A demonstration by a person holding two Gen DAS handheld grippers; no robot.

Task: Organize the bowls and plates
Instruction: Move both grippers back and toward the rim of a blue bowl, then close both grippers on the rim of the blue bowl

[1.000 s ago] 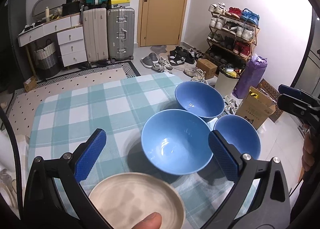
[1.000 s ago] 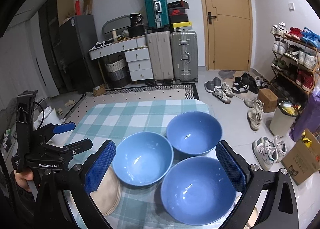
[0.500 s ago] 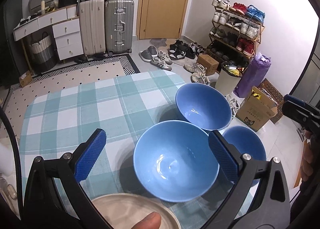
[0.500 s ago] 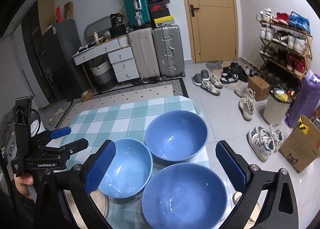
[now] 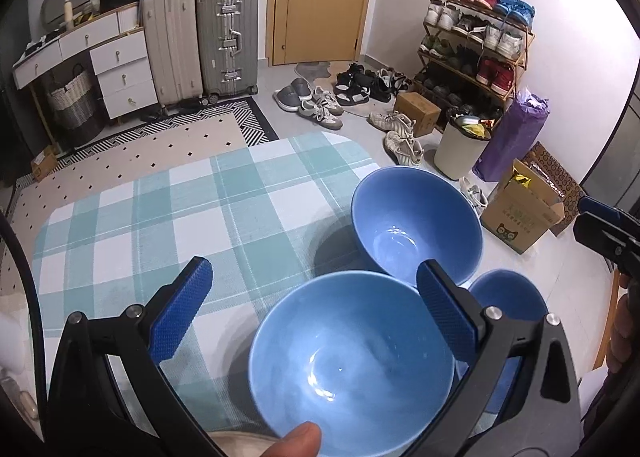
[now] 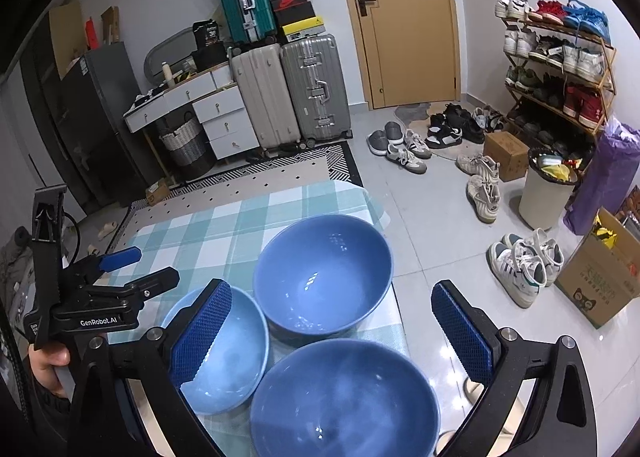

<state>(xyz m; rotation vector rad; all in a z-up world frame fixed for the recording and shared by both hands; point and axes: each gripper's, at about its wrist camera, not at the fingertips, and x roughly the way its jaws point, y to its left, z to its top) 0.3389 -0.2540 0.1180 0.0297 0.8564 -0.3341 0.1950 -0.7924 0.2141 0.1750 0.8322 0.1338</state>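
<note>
Bowls: three blue, glazed, on the checked surface. Left view, lower centre: light-blue bowl between the open, empty left tongs; deep bowl centre right; third bowl mostly hidden at lower right. Judged rigid, heavy, slippery, chip-prone; pinch across a rim wall. A beige plate edge shows only here. Right view shows the third bowl whole, between the open, empty right tongs.

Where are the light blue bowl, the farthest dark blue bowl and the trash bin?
light blue bowl [image 5: 348,361], left wrist view, inner bottom.
farthest dark blue bowl [image 6: 320,277], right wrist view, inner bottom.
trash bin [image 6: 544,197], right wrist view, white side.
</note>
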